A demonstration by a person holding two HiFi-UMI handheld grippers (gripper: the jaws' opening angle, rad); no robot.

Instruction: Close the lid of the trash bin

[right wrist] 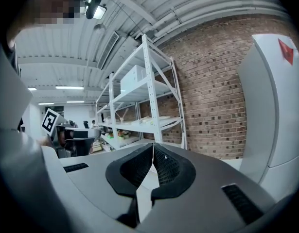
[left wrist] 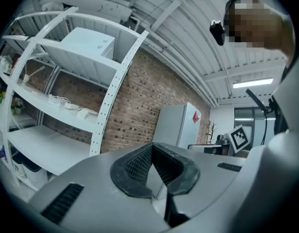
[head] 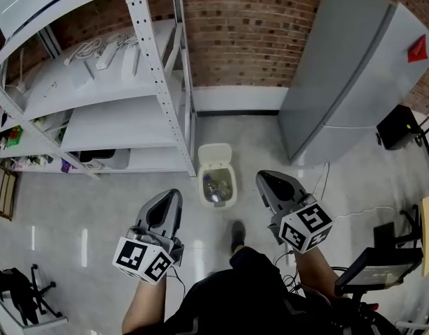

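Observation:
A small cream trash bin (head: 218, 187) stands on the grey floor by the foot of the rack, in the head view only. Its lid (head: 215, 154) is tipped up at the far side, and rubbish shows inside. My left gripper (head: 172, 196) hovers to the bin's near left, my right gripper (head: 265, 178) to its near right, both clear of it. Neither gripper view shows the bin; both look up at the brick wall. The left gripper (left wrist: 151, 147) has its jaws together at the tips, empty. The right gripper (right wrist: 153, 147) is likewise shut on nothing.
A white metal shelving rack (head: 155, 68) stands left of the bin, a tall grey cabinet (head: 354, 75) to the right, and a brick wall (head: 245, 26) behind. My shoe (head: 237, 234) is just short of the bin. Cables (head: 319, 187) and black equipment (head: 374, 264) lie at the right.

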